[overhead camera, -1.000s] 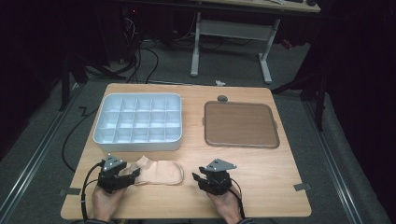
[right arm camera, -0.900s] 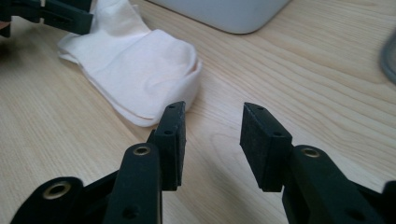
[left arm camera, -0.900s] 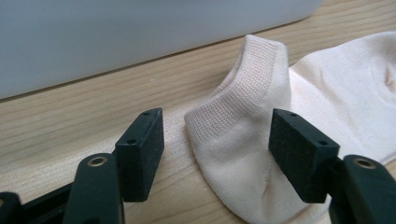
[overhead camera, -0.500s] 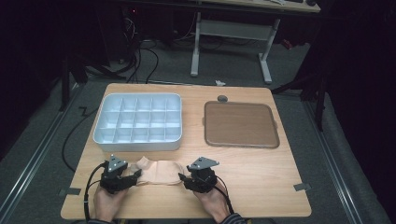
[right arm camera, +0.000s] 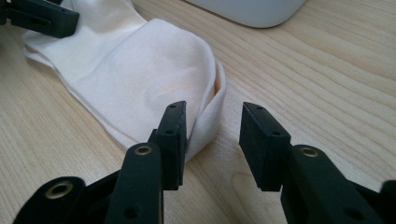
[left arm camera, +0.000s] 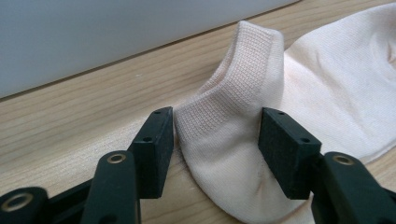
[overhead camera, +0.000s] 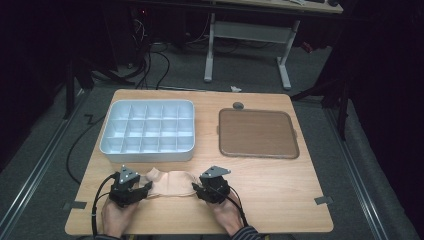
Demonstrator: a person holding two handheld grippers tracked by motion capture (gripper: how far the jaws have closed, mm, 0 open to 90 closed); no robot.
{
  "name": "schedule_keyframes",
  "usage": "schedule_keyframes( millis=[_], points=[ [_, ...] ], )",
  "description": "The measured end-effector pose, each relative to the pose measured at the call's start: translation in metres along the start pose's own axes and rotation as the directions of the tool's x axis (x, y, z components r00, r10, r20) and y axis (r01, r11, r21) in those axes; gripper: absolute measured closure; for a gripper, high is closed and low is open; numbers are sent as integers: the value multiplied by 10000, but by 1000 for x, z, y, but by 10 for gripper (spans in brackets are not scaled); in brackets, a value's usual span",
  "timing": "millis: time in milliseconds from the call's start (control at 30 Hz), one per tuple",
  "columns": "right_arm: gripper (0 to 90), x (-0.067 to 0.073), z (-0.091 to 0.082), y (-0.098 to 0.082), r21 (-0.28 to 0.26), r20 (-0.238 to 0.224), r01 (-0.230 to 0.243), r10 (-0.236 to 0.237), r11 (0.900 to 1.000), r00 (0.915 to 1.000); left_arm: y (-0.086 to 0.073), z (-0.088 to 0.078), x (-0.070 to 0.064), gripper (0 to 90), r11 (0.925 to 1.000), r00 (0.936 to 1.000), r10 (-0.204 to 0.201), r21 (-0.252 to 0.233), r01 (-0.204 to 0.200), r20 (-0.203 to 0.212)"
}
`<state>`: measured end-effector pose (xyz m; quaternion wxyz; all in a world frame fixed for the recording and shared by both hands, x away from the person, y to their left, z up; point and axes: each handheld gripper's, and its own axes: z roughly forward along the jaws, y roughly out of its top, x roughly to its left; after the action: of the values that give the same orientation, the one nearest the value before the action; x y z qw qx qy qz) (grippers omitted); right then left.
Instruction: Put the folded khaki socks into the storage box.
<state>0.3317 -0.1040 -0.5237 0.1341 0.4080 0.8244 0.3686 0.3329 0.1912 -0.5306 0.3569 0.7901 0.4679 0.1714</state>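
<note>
A pale, cream-coloured sock (overhead camera: 170, 183) lies flat on the wooden counter (overhead camera: 280, 185), near the person's edge and just in front of the white divided tray (overhead camera: 148, 131). The brown tray (overhead camera: 258, 133) sits well apart to the right. The sock looks thin, knitted and very light; it should be limp, folding and sagging wherever it is not supported, and not fragile at all. Its ribbed cuff (left arm camera: 243, 79) stands up slightly and is the thicker, firmer part, so it seems the best place for a pinch at that end. At the other end the rounded toe fold (right arm camera: 210, 107) offers a doubled edge to bite on.

The left hand-held gripper (left arm camera: 215, 140) is open, its jaws straddling the cuff end of the sock, one on either side and low to the wood; the left jaw looks to be touching the fabric or very nearly so. The right hand-held gripper (right arm camera: 212, 140) is also open: one jaw rests against the toe edge, the other stands over bare wood just beside it. In the high view both hands lie low on the counter, forearms coming in from the near edge, the two grippers angled inward toward each other from opposite ends of the sock.
</note>
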Motion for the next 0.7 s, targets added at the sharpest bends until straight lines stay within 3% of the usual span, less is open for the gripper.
schedule_keyframes(
  millis=[133, 200, 367, 433, 700],
  points=[
    [652, 0, 2, 0, 121, -34, -44, 45, 9999, 10000, 2, 0, -1, 521, 10000, 10000, -29, 90, 28, 51],
    [677, -1, 5, -1, 201, -141, -31, 34, 9998, 9999, 2, 0, -2, 604, 9999, 9999, -36, 123, 34, 102],
    [731, 0, 4, -1, 234, -260, -18, 24, 9997, 9997, 4, 0, -2, 684, 9997, 9992, -109, 211, 101, 384],
    [766, 1, 3, -1, 351, -294, 187, -177, 9992, 9994, 4, 0, -3, 746, 9996, 9983, -171, 248, 158, 560],
    [858, 4, 3, -3, 164, -323, 477, -471, 9987, 9984, 4, -1, -1, 786, 9992, 9959, -289, 285, 266, 855]
  ],
)
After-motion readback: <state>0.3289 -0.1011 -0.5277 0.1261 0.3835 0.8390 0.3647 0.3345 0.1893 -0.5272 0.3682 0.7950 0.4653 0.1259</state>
